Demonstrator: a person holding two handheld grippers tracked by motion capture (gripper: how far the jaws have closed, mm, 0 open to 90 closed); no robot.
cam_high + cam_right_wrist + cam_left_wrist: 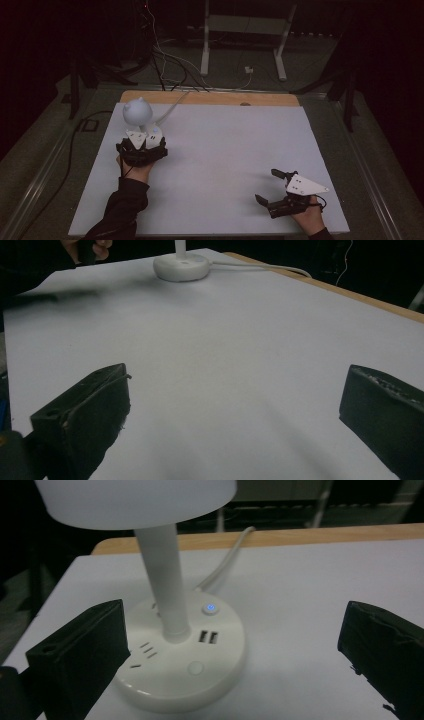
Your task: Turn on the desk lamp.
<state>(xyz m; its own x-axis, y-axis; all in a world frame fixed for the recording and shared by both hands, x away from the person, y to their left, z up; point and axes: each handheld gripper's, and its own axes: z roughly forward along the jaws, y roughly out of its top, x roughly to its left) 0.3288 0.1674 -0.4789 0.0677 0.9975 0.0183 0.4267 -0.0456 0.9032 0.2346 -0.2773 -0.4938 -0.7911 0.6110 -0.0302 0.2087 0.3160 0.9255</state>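
up close, white lamp [170, 630], round base, blue-lit button, between wide-open left tool [232, 645].

Person's left hand [136, 169], dark-sleeved forearm entering from 6 o'clock, holds the black two-jaw left gripper [142, 145] pointing toward 12 o'clock, jaws spread wide. Right hand [309, 216], at 5 o'clock, holds the black two-jaw right gripper [270, 186] aimed toward 10 o'clock, jaws likewise spread apart.
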